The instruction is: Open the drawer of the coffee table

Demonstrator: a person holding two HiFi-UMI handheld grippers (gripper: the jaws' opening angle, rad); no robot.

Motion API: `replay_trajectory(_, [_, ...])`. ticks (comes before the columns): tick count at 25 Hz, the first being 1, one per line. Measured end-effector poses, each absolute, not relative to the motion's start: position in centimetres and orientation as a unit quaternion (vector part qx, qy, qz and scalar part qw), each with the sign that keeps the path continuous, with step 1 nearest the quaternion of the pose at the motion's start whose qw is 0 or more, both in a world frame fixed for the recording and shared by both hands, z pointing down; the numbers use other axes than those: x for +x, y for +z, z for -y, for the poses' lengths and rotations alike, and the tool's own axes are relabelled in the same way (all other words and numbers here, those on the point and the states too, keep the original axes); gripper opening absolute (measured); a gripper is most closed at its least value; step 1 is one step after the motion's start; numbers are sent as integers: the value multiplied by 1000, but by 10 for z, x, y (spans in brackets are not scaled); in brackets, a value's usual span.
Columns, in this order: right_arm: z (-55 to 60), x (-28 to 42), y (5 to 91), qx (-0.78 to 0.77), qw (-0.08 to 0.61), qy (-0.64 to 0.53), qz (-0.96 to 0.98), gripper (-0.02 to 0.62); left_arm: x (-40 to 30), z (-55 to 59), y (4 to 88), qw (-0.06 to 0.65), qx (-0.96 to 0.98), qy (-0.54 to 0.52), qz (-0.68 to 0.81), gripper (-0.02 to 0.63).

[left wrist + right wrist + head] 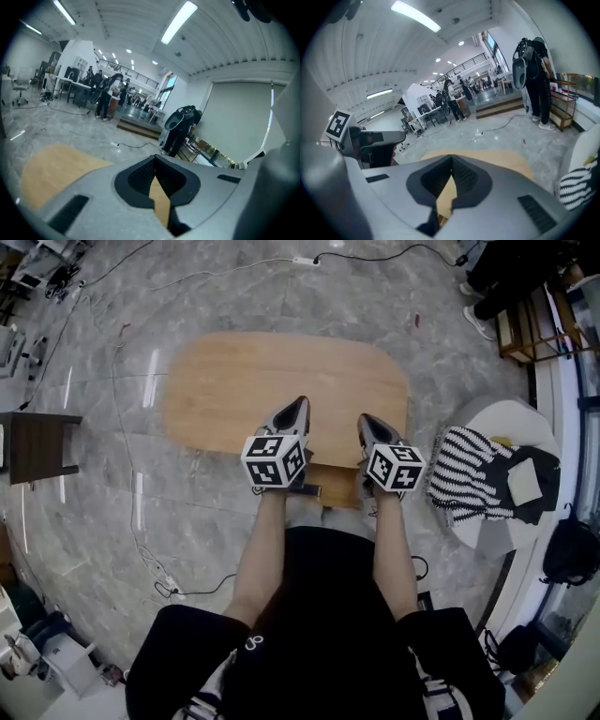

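The coffee table [281, 381] has a rounded light-wood top and stands on the grey marble floor straight ahead. A wooden drawer [337, 486] juts out from under its near edge, between my two hands. My left gripper [302, 403] hovers over that near edge, jaws shut and empty. My right gripper [364, 419] hangs beside it, also shut with nothing held. In the left gripper view the left gripper [154, 157] points over the tabletop [51, 171]. In the right gripper view the right gripper [451, 157] points across the tabletop [506, 159].
A dark side table [37, 442] stands at the left. A white round seat [497, 418] with a striped cloth [469, 474] is close on the right. Cables [141, 549] trail over the floor. A wooden rack [530, 324] and people stand far back.
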State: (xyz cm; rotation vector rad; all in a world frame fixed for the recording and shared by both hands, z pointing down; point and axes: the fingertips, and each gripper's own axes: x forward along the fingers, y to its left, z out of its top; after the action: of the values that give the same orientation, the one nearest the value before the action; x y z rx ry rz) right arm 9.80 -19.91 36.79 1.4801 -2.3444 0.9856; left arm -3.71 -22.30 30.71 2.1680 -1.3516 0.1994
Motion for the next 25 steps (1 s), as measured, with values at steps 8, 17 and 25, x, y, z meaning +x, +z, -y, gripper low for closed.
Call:
replay_trajectory(8, [240, 101, 255, 516, 32, 236, 823, 11, -33, 247, 210, 172, 835, 60, 520, 9])
replay_trajectory(17, [258, 119, 129, 547, -40, 113, 829, 12, -22, 259, 101, 68, 846, -4, 529, 9])
replay_trajectory(25, [263, 125, 38, 544, -82, 30, 834, 12, -21, 272, 23, 29, 843, -76, 532, 11])
